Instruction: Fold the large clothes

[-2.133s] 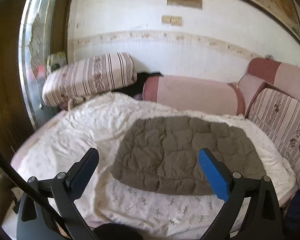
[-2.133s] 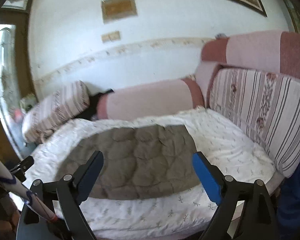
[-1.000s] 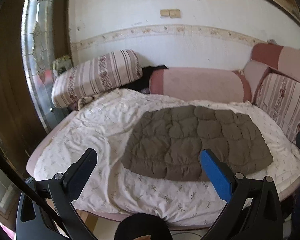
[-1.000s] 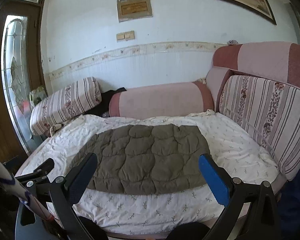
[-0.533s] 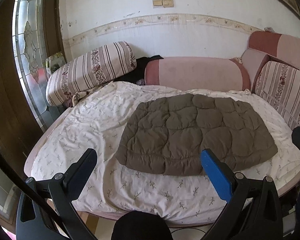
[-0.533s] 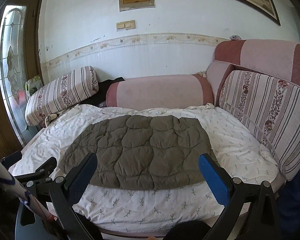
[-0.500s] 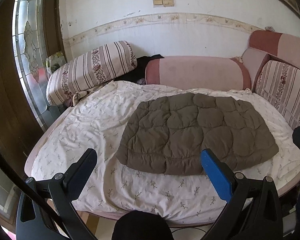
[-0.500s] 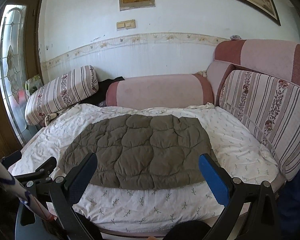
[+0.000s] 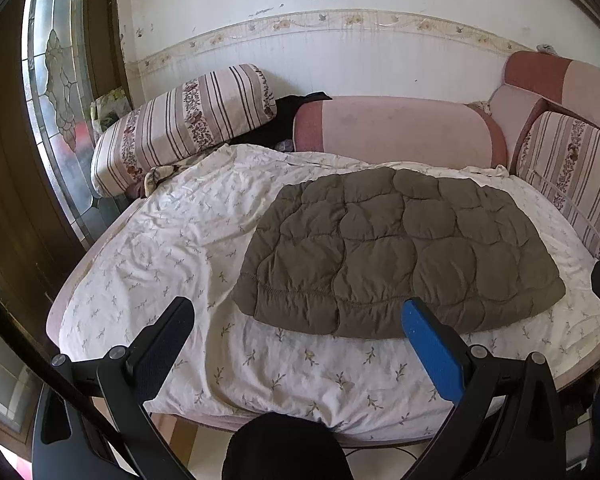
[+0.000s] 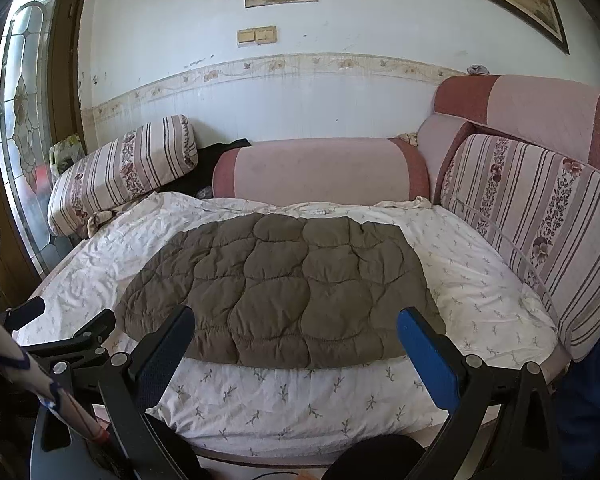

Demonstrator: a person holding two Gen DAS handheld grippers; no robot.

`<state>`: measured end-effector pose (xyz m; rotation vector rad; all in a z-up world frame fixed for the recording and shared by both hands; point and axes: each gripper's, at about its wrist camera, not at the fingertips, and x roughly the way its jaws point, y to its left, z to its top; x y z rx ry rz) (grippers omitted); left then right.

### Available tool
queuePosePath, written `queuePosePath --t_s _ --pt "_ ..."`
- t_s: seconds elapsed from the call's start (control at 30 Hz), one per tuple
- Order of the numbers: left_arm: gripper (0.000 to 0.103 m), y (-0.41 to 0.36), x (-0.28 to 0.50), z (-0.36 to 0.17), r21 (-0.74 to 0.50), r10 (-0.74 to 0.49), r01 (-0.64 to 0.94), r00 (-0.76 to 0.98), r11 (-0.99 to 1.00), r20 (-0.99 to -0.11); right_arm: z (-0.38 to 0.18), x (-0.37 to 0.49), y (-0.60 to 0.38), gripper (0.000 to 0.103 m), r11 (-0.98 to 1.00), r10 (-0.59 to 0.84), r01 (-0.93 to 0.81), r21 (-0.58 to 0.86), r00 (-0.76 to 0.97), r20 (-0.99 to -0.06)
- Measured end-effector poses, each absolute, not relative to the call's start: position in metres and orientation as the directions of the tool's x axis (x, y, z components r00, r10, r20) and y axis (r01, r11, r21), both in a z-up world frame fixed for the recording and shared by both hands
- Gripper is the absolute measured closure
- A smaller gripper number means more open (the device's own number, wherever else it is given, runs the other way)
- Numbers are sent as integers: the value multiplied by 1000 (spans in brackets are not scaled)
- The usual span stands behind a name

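Observation:
A brown quilted garment (image 9: pixel 396 252) (image 10: pixel 284 288) lies folded flat on a white floral sheet (image 9: pixel 168 248) (image 10: pixel 472 280) that covers a sofa bed. My left gripper (image 9: pixel 296 324) is open, held back from the bed's front edge, with nothing between its fingers. My right gripper (image 10: pixel 296 328) is open too, in front of the garment's near edge and empty. From the right wrist view, the left gripper (image 10: pixel 66 322) shows at the lower left.
A striped bolster (image 9: pixel 184 124) and a pink bolster (image 9: pixel 396 132) line the back wall. Striped back cushions (image 10: pixel 540 216) stand along the right. A glass-panelled door (image 9: pixel 56 92) is at the left. A dark rounded shape (image 9: pixel 284 448) sits low in front.
Both grippers have pulled back and risen from the bed since two seconds ago, so more of the sheet and front edge shows. The garment has not moved.

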<state>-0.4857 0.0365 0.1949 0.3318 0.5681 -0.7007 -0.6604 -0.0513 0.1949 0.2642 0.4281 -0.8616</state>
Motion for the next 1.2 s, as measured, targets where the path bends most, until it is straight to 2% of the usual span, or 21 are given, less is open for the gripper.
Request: queuePosePath --t_s 1.2 --pt "0 39 -484 191 98 -510 687 619 720 -597 187 -650 -43 0 635 -673 772 15 563 -480"
